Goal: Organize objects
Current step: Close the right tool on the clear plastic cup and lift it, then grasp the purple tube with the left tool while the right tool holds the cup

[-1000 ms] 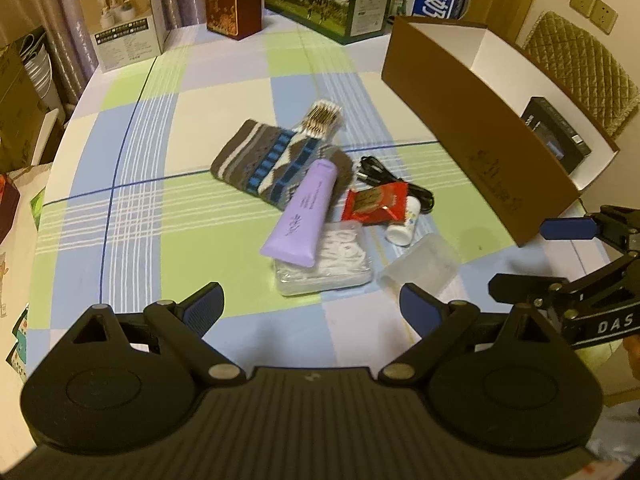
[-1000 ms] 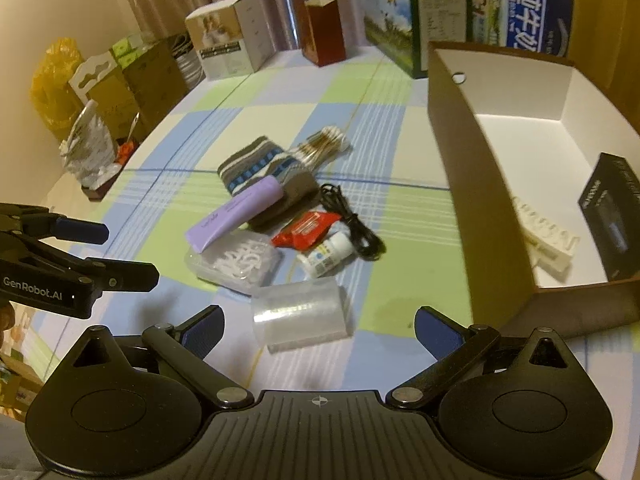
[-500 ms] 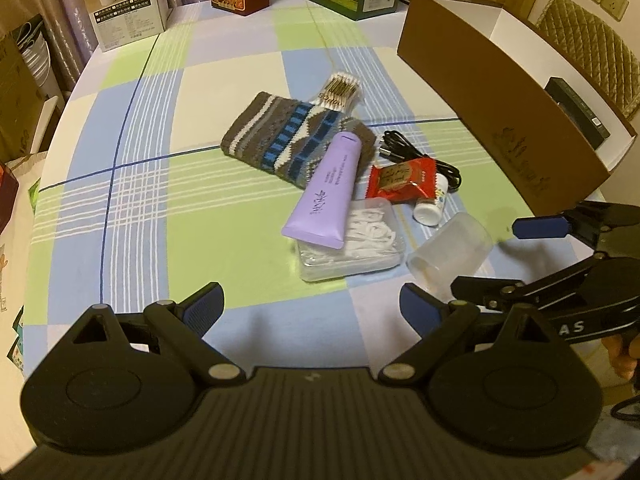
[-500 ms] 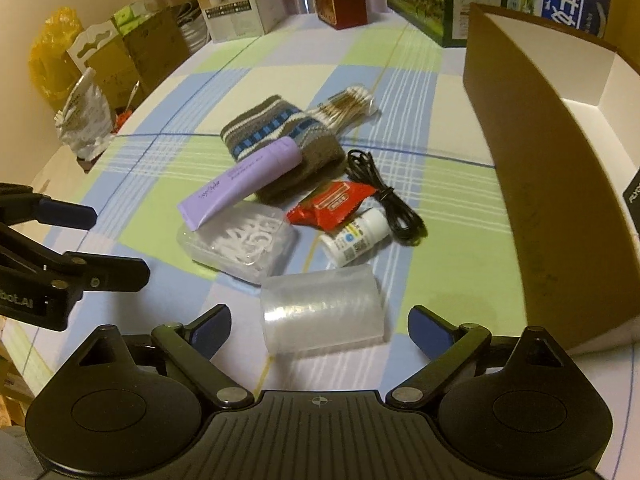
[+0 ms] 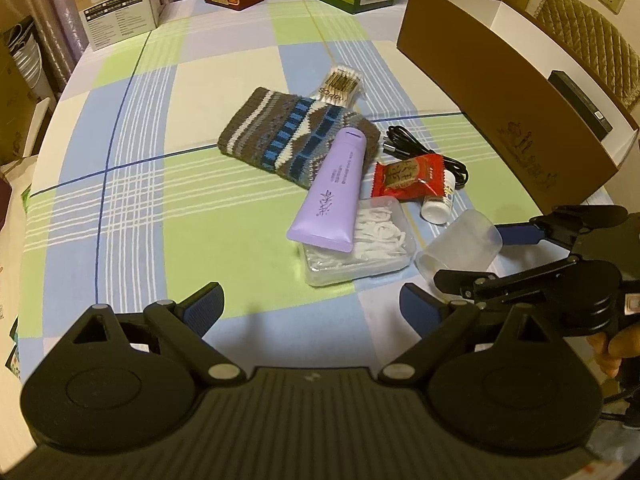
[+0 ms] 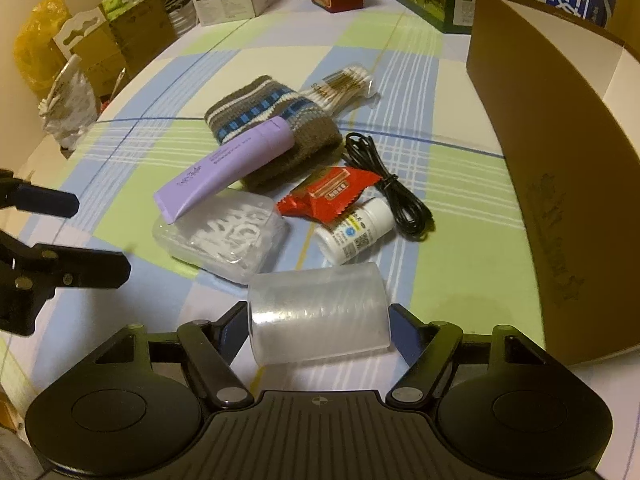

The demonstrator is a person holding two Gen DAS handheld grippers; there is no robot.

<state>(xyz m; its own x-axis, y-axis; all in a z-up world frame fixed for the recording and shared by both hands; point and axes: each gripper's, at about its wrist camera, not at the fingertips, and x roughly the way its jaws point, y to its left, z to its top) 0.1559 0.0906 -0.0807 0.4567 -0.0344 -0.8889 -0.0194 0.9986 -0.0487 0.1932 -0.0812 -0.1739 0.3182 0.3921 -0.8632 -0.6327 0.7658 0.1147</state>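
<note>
Left wrist view alone shows us the black box (image 5: 580,100) inside the brown carton (image 5: 500,92). Our right gripper (image 6: 318,320), earlier wide, is closing around the lying clear cup (image 6: 318,312); our left gripper (image 5: 312,308) hangs spread, empty.

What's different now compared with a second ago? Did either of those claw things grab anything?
The right gripper came down around the clear plastic cup lying on its side; its jaws are closing with the cup between them, the pads about touching its ends. The left gripper stayed open with nothing in it. The purple tube, the floss box and the rest of the pile lie as before.
</note>
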